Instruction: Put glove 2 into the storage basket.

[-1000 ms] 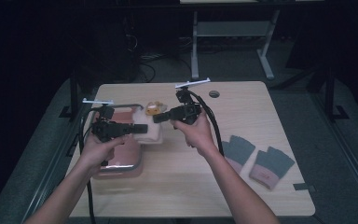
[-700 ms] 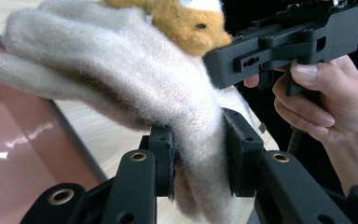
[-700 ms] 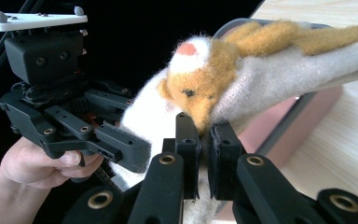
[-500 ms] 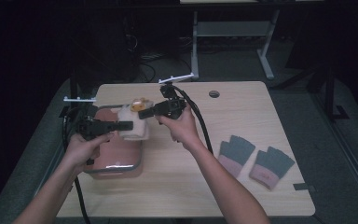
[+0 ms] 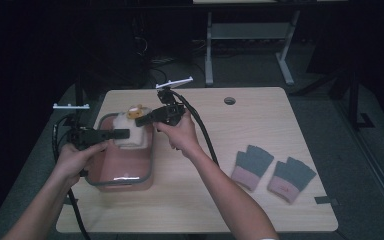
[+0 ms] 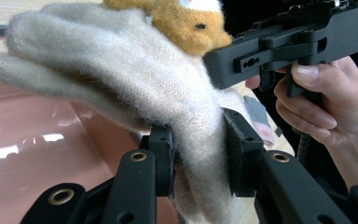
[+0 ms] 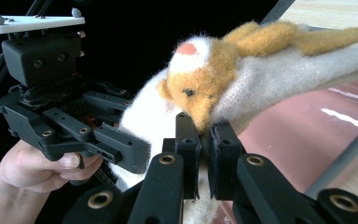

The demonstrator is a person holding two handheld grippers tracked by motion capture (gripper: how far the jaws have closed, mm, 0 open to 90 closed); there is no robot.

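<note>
Hovering over the pink tub (image 5: 145, 172), apparently empty: cream glove (image 5: 130, 134).

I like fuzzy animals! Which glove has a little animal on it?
The cream glove held up over the pink tub has the orange animal. The two grey-and-pink gloves on the table are plain.

In the left gripper view the cream glove (image 6: 121, 79) hides most of the orange plush figure (image 6: 186, 21), whose top the picture's edge cuts off.
</note>
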